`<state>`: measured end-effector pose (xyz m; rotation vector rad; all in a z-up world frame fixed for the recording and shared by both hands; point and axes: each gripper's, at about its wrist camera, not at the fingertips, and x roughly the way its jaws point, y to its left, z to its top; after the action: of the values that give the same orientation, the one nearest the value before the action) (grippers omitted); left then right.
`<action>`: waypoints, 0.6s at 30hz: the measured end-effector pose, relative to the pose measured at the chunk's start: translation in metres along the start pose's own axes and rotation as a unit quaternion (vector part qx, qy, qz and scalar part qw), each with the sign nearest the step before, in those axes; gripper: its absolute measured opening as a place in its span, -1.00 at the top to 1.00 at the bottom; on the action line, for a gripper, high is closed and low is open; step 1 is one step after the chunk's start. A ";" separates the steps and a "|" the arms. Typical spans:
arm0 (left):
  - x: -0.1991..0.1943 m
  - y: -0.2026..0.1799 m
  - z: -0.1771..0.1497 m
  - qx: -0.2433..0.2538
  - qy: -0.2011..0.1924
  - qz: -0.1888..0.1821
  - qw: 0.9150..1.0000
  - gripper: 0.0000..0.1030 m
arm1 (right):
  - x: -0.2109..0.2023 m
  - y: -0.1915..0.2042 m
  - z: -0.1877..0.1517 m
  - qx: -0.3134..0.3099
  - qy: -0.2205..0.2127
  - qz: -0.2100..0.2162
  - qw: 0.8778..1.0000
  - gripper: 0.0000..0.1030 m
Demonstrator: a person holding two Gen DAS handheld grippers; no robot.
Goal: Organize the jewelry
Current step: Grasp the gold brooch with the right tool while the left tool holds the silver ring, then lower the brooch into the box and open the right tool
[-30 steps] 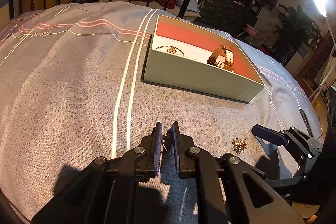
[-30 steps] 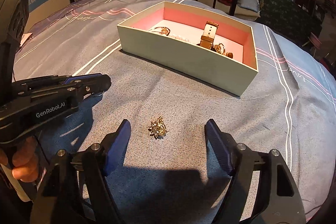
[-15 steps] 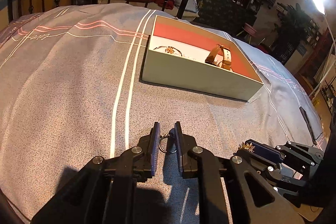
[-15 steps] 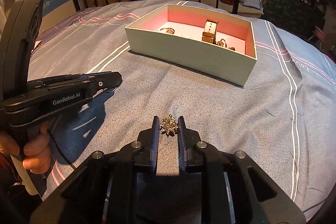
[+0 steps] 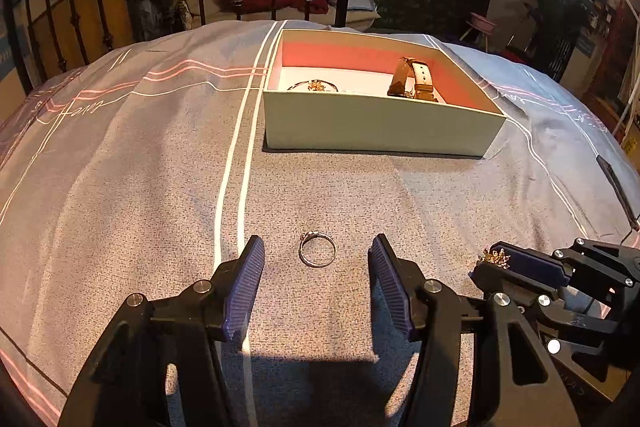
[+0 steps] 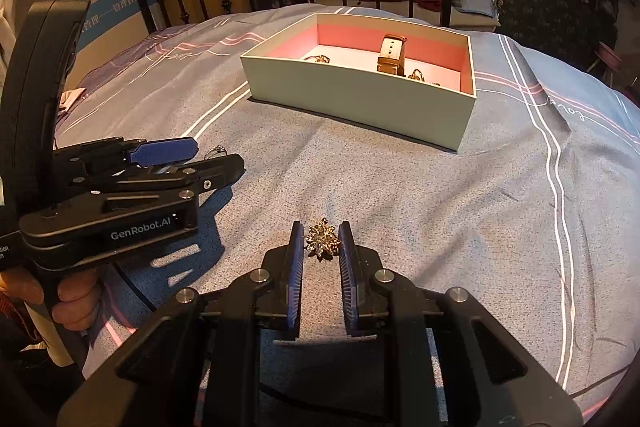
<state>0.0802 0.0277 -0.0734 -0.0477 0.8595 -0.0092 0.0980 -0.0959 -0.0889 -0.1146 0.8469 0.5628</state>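
At the left, a hand [image 6: 76, 303] grips the handle of the left tongs [image 5: 316, 259], whose jaws are opening. A thin gold ring [image 5: 318, 249] lies flat on the grey bedspread [image 5: 120, 167] between the blue pads [image 5: 244, 283], touching neither one. White double stripes run up the cloth just left of the ring.

Farther off, past the ring, stands an open box [image 5: 376, 127] with pale green outer walls and a pink lining. Inside it, at the left, lies a thin bangle with a gold ornament [image 5: 314, 85]; toward the right a tan watch strap [image 5: 412, 79] stands up on edge.

At the right, the right tongs [image 6: 322, 241] are pressed nearly together, pinching a small gold flower-shaped brooch [image 6: 322, 239] between their pads, low over the bedspread. From the left camera the brooch shows at the tip of those tongs, near the right of the ring and well apart from the box.
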 end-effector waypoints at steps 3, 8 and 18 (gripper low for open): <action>0.001 -0.002 0.000 0.008 0.003 0.009 1.000 -0.06 | 0.000 0.000 0.000 0.000 -0.001 0.000 1.000 0.64; -0.001 -0.004 0.002 0.017 -0.001 0.009 1.000 0.20 | -0.002 0.001 0.002 -0.002 -0.006 -0.002 1.000 0.64; -0.018 -0.011 0.028 0.032 -0.043 0.000 0.999 0.95 | -0.006 -0.007 0.014 0.009 -0.021 -0.005 1.000 0.64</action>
<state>0.0900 0.0179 -0.0413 0.0126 0.7725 -0.0341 0.1078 -0.0996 -0.0758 -0.0911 0.8106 0.5460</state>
